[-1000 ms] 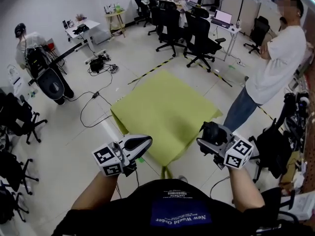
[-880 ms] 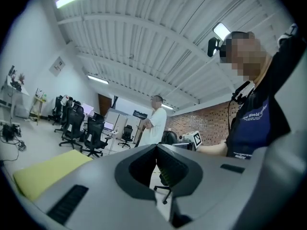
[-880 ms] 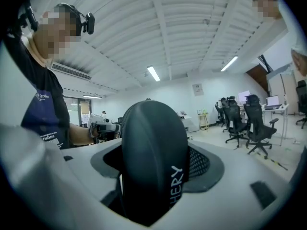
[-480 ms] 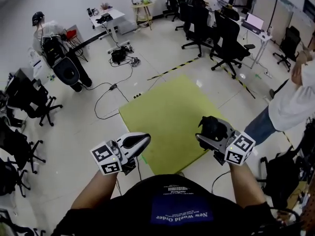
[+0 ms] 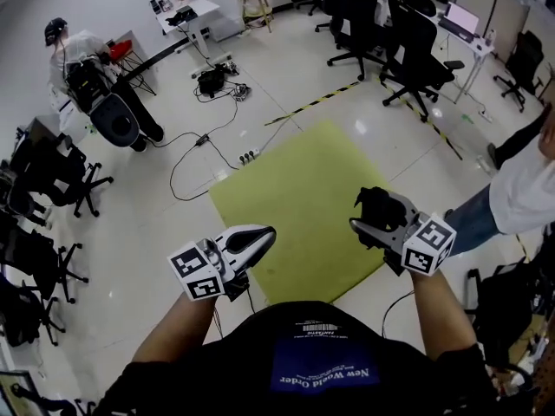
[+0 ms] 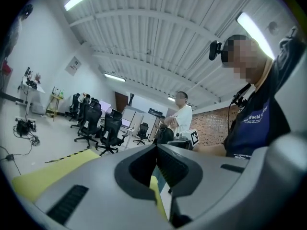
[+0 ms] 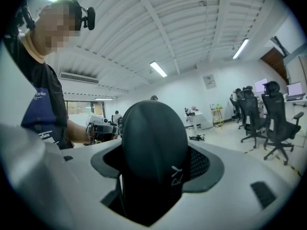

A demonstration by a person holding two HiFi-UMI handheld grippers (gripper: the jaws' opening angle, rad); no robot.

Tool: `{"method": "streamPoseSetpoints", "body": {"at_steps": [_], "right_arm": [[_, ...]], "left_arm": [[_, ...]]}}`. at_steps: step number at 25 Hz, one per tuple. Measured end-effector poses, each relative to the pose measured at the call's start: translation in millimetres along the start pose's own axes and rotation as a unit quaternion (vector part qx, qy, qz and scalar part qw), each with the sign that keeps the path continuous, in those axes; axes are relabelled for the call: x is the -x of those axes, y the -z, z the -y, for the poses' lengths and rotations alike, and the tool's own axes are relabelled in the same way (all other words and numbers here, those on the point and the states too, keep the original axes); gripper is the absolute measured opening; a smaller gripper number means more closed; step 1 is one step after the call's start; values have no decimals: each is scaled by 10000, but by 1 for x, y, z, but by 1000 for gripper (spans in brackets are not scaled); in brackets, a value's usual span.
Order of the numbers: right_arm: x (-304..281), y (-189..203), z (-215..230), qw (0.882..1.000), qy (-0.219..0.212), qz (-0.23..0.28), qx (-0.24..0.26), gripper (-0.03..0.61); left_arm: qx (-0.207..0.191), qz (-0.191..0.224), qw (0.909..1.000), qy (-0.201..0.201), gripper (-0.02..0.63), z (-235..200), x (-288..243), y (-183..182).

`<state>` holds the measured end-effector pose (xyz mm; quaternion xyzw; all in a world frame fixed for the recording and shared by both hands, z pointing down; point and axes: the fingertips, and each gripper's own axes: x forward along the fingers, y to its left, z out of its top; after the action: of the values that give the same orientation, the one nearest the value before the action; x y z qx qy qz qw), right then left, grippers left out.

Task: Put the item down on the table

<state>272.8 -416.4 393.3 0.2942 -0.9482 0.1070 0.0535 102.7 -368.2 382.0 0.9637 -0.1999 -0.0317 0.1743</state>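
Note:
A rounded black item (image 5: 380, 208) with white letters on its side (image 7: 153, 143) sits between the jaws of my right gripper (image 5: 371, 218), which is shut on it and held in the air over the near right edge of the yellow-green table (image 5: 286, 198). In the right gripper view the item fills the gap between the jaws of the right gripper (image 7: 154, 176). My left gripper (image 5: 258, 237) hovers at the table's near left corner. Its jaws meet with nothing between them, as the left gripper view shows at the left gripper (image 6: 156, 153).
Black office chairs (image 5: 414, 37) stand beyond the table by desks. Cables and a power strip (image 5: 249, 156) lie on the floor to the left. A person (image 5: 74, 55) with equipment stands far left, another person (image 5: 520, 189) at the right edge. More chairs (image 5: 35, 198) line the left side.
The head view has swung, so the table sits lower and the standing person has slid to the right edge. Both grippers keep their pose, the black item still held.

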Motion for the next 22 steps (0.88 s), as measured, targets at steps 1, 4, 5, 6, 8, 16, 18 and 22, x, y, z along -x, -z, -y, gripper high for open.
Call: {"method": "streamPoseSetpoints", "body": {"at_steps": [1,4,5,6,8,16,18,22], "right_arm": [[-6,3,0,10000,48,-64,-36,322],[-17,8,-3,9996,100,-265,-96,322],[-19,6,-1,9993,116,-348,-55,322],[-21,2,3,9989,135,-446,26,322],[-27,-6,17,9971,178,-682,273,322],[-88,43,83,9707,87,-2240,868,322],[-104,77,99,9581,52,-2704,944,322],[-116,166,124,9219,-17,-3710,1118,322]], "left_arm": [[49,22,10000,61,5,-8,-1,-2],[39,25,9997,238,5,-22,-4,-10],[10,21,9996,281,5,-26,-6,-12],[-25,17,9995,314,5,-28,-7,-14],[-112,-4,9994,336,5,-35,-8,-15],[-26,-213,9997,128,5,-74,-8,15],[5,-304,9994,144,5,-84,-8,30],[94,-439,9987,229,5,-92,-16,73]]}}
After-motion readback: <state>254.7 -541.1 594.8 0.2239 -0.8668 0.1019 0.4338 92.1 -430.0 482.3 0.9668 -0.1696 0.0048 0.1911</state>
